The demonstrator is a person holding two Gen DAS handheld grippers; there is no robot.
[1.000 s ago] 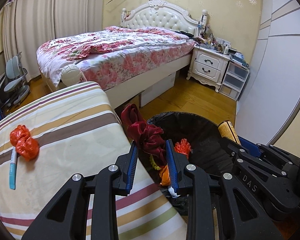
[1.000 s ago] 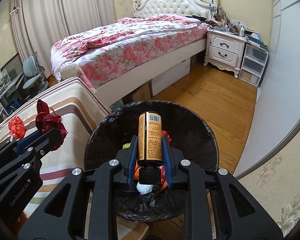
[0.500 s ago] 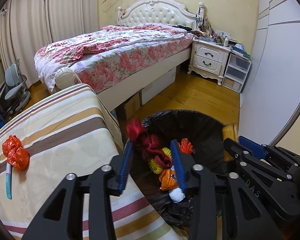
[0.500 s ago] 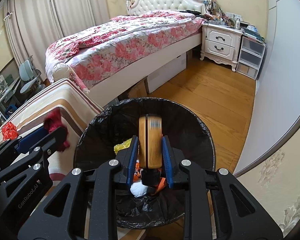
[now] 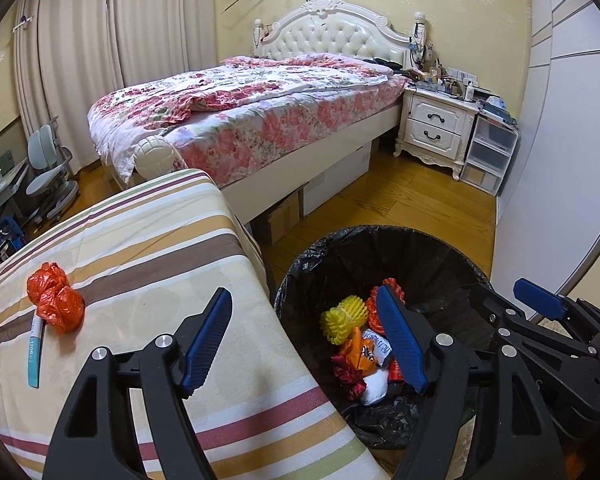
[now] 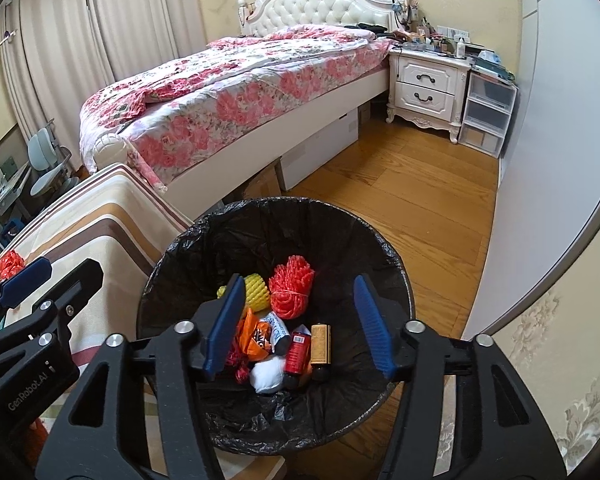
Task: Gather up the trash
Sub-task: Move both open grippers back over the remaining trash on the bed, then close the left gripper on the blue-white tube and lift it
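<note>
Both grippers hang over the black trash bin (image 6: 396, 280); the right gripper (image 6: 300, 328) has its jaws opening with nothing between them, and the left gripper (image 5: 304, 340) beside it is opening too, with nothing pinched. Down in the bin lie a brown bottle (image 6: 321, 345), a red can (image 6: 298, 352), a red net ball (image 6: 292, 286), a yellow net (image 6: 256, 290) and a dark red flower (image 5: 348, 374); left of the bin, on the striped cloth (image 5: 140, 264), sit an orange bag (image 5: 56, 302) and a blue pen (image 5: 35, 352), touching.
</note>
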